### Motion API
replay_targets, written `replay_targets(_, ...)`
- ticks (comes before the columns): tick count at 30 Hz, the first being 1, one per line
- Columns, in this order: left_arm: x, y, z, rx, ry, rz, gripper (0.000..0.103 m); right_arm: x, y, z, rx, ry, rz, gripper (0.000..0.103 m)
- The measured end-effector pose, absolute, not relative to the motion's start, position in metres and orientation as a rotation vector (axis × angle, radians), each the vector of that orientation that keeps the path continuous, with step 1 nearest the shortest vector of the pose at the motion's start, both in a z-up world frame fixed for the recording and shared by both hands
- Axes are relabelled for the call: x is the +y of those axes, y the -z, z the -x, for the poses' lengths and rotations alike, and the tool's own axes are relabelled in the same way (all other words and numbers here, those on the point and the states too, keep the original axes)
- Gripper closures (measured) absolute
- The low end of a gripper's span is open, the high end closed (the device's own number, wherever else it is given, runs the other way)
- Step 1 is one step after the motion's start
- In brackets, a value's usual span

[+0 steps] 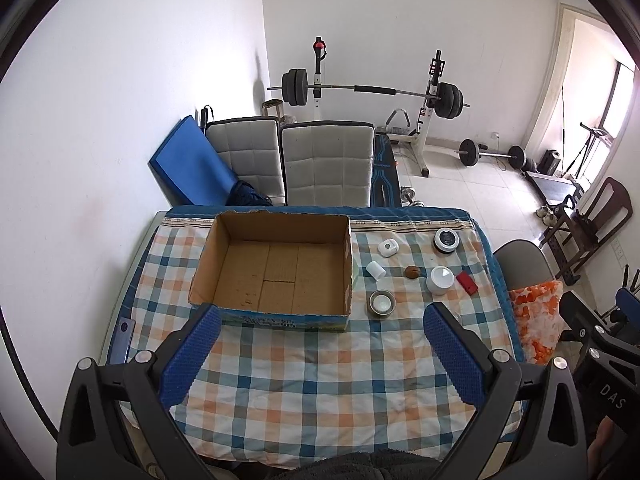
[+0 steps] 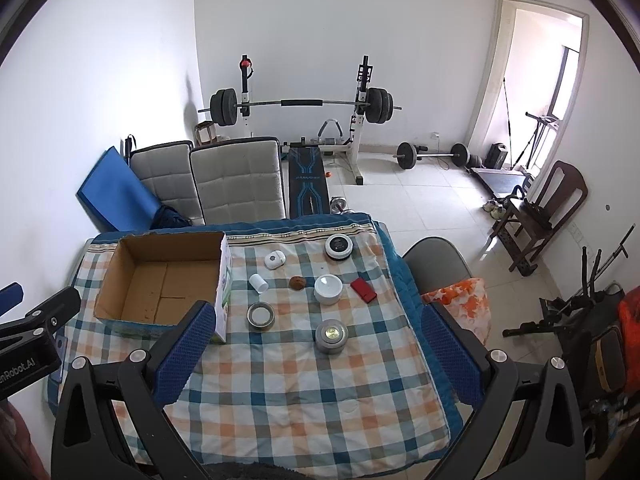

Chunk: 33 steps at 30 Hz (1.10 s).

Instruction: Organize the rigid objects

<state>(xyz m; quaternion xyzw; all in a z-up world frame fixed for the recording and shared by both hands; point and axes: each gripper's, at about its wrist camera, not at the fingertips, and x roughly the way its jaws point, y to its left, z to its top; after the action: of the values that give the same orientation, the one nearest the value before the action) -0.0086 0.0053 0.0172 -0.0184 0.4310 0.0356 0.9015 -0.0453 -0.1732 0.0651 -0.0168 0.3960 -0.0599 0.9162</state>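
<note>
Cardboard box (image 1: 276, 268) upright, mouth upward, long axis crosswise.

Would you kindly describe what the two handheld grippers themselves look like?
Both the left gripper and the right gripper have black angular frames with triangular cut-outs and silver screw heads. Their fingers carry blue dimpled pads. White lettering marks the bodies. No cables or sleeves are visible.

I see a home room used as a gym: barbell rack (image 2: 304, 108), bench (image 2: 306, 188), loose barbell (image 2: 434, 155), checked-cloth table (image 2: 304, 380), padded chairs (image 2: 236, 184).
</note>
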Motion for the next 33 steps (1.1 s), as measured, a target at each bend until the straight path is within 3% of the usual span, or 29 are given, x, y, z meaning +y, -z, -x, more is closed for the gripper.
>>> replay_targets(33,0.0041,-0.0201,0.0125,0.888,-0.065,0.044,0.0,-0.1701,-0.0683,0.0473,0.783,0.126,0.036,0.0)
